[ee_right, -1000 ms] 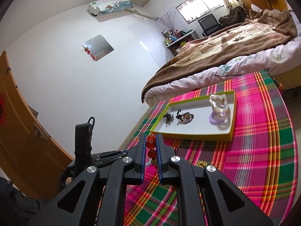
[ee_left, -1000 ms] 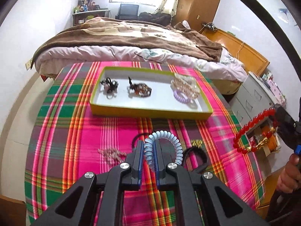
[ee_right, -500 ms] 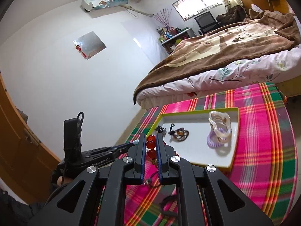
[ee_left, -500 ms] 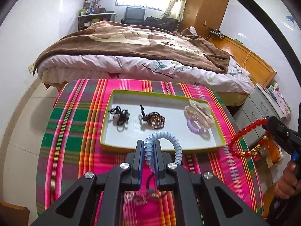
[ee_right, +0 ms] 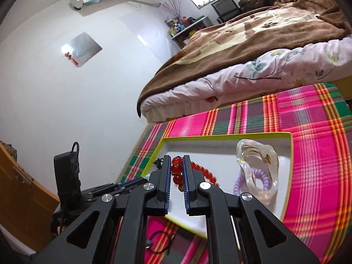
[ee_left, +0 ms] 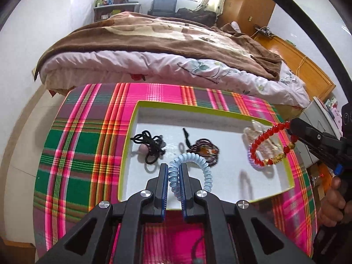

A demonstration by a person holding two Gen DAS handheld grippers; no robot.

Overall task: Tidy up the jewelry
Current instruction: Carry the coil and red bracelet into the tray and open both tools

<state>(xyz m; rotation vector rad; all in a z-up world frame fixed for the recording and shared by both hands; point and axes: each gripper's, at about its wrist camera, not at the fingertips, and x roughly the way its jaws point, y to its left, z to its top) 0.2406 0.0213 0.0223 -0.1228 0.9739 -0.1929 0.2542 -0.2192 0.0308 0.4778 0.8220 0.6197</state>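
Observation:
My left gripper (ee_left: 173, 171) is shut on a pale blue spiral hair tie (ee_left: 204, 171), held above the near edge of a white tray with a green rim (ee_left: 136, 118). My right gripper (ee_right: 176, 167) is shut on a red bead bracelet (ee_right: 202, 172); in the left wrist view the red bead bracelet (ee_left: 261, 140) hangs over the tray's right side. In the tray lie a black cord piece (ee_left: 149, 145), a dark beaded bracelet (ee_left: 204, 150), a clear hair claw (ee_right: 256, 165) and a purple spiral tie (ee_right: 253, 179).
The tray rests on a table with a pink and green plaid cloth (ee_left: 88, 145). A black cord bracelet (ee_right: 158, 244) lies on the cloth near the tray's front. A bed with a brown blanket (ee_left: 154, 39) stands just behind the table. A hand (ee_left: 330, 202) grips the right tool.
Both grippers have moved forward from over the cloth to over the tray, each still holding its piece. The loose items on the cloth have dropped out of the left view.

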